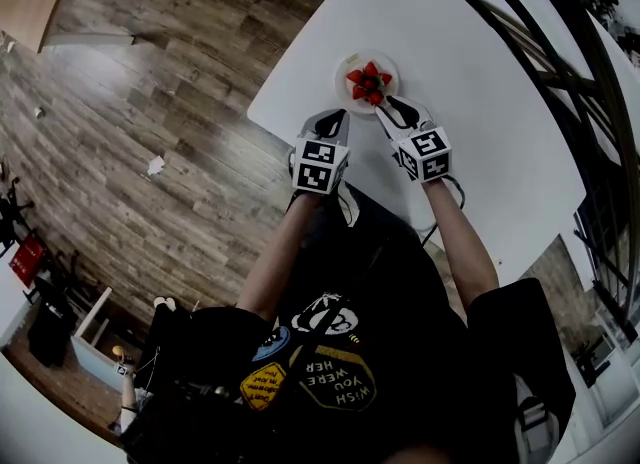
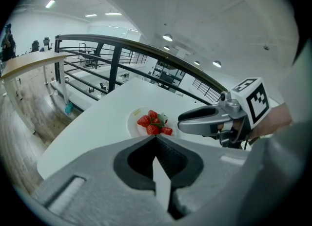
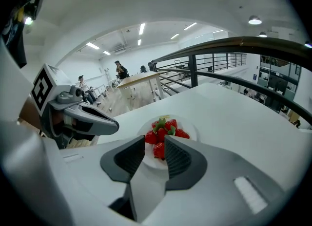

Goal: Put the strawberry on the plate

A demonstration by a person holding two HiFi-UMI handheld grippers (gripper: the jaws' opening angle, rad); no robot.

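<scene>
With its jaws apart and aimed at the heap, the right gripper (image 3: 155, 143) hangs just short of the plate (image 1: 343, 70), which sits near the close edge of a white table (image 1: 490, 122). Nothing is clamped between the jaws. The nearest strawberry (image 3: 158, 150) shows through the gap, but it appears to lie on the plate beyond the tips with the other strawberries (image 1: 368, 83), a red cluster with green leaves at the plate's middle. The left gripper (image 2: 156, 139) hovers beside its partner on the near side of the plate, jaws pressed together and empty. It likely has no part in this step and is held clear so as not to crowd the dish. The person stands at the table edge with both forearms stretched forward, the two tools angled inward so that both cameras have the plate in sight. No berry is visible on the bare tabletop, so the task seems done or close to it. The parted jaws suit a release over the plate, though it is hard to tell whether the nearest fruit touches a pad. A dark railing (image 3: 229, 42) runs behind the table.
</scene>
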